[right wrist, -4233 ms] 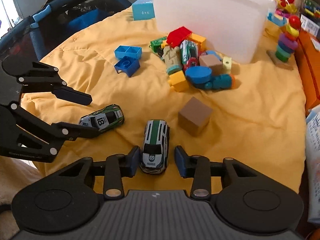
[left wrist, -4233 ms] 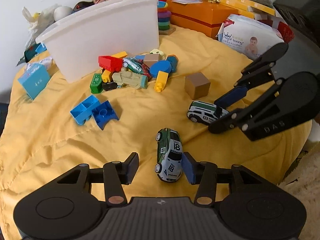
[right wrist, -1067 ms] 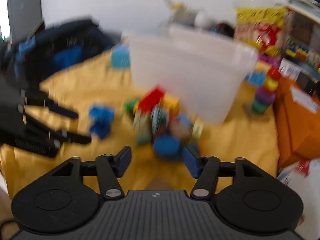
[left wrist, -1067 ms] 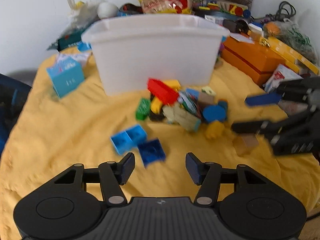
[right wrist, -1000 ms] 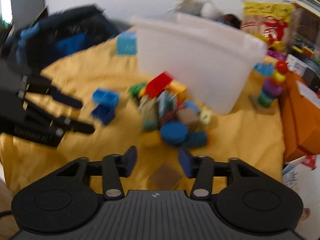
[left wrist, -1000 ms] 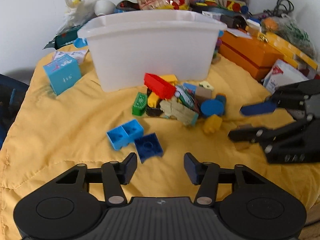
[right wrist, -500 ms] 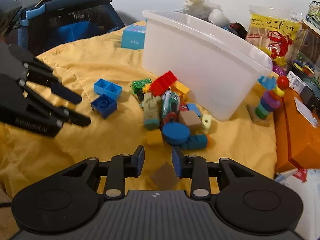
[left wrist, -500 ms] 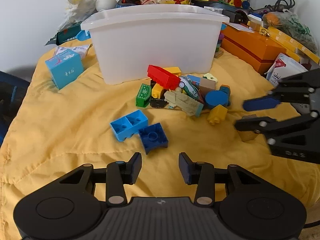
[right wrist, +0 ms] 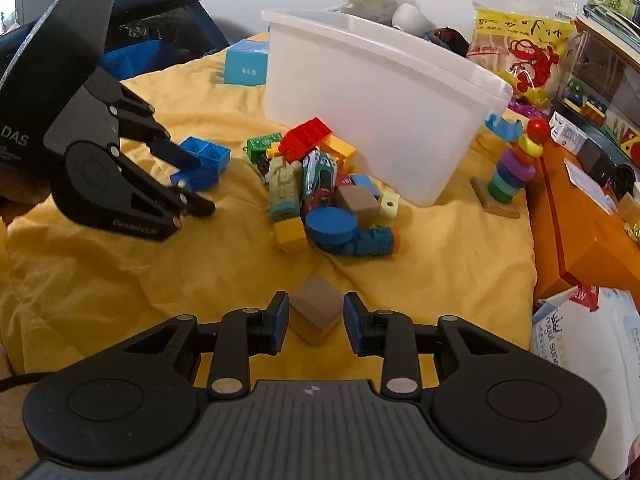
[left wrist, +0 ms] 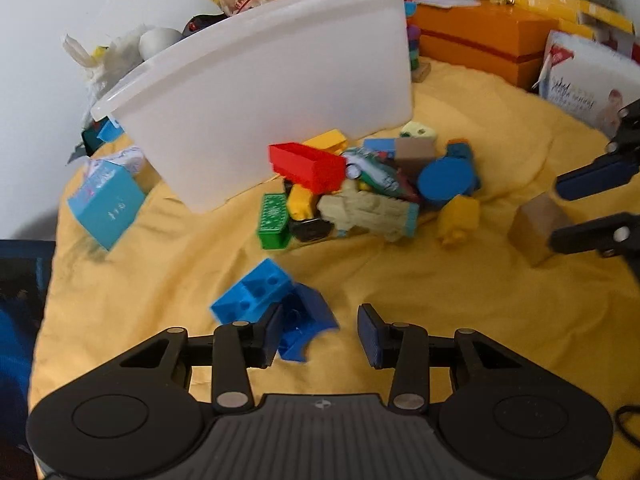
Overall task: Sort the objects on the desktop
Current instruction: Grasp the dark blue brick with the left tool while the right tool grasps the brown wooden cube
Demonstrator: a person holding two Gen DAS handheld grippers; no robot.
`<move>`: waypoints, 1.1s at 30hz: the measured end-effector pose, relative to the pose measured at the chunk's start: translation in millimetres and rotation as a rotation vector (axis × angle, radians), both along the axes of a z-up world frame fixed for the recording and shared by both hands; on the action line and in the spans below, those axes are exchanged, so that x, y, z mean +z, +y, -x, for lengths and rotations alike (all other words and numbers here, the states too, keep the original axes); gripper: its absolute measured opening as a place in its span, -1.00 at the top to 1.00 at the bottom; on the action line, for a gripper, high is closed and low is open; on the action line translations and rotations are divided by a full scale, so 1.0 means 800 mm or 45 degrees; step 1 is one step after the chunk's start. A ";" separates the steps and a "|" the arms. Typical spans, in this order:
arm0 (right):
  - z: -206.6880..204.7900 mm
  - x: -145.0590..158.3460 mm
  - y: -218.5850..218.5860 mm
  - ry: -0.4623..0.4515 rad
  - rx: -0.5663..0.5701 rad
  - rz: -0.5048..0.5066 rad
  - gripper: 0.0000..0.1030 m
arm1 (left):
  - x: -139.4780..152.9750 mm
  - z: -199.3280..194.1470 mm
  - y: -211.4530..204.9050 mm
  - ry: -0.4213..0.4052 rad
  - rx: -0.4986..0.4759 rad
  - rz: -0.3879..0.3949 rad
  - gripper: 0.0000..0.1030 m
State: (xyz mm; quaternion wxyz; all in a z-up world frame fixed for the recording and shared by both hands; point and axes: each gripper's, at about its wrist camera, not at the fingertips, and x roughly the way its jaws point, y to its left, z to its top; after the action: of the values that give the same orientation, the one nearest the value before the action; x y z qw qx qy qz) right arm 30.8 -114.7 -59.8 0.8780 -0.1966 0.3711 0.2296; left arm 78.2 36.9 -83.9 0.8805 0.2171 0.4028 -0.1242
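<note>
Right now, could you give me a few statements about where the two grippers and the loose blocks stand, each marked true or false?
1. The right gripper has its fingers on either side of the brown wooden cube, not yet closed on it. True.
2. The left gripper is shut on the red brick. False: it is open, and the red brick lies on the toy pile by the white plastic bin.
3. The dark blue brick lies next to the left gripper's left finger. True.
4. The blue disc lies inside the bin. False: it rests on the yellow cloth, in the pile outside the bin.
5. The ring stacker has toppled over. False: it stands upright beside the bin.
</note>
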 end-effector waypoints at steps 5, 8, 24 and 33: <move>-0.001 -0.007 -0.003 0.028 0.012 -0.021 0.04 | 0.012 -0.003 0.031 0.088 0.073 0.237 0.46; -0.007 -0.010 -0.007 0.059 -0.014 -0.078 0.04 | 0.024 -0.004 0.064 0.266 0.128 0.707 0.59; -0.019 -0.026 -0.008 0.127 -0.038 -0.115 0.24 | 0.021 0.036 0.065 0.230 0.151 0.732 0.09; -0.022 -0.022 -0.008 0.105 0.006 -0.100 0.23 | 0.013 0.036 0.026 0.245 0.048 0.446 0.09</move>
State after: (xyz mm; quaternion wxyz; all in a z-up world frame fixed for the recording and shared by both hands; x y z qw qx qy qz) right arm 48.1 -121.2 -77.4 0.8685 -0.1532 0.3972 0.2539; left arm 49.4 57.5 -73.4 0.8643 0.0403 0.4614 -0.1961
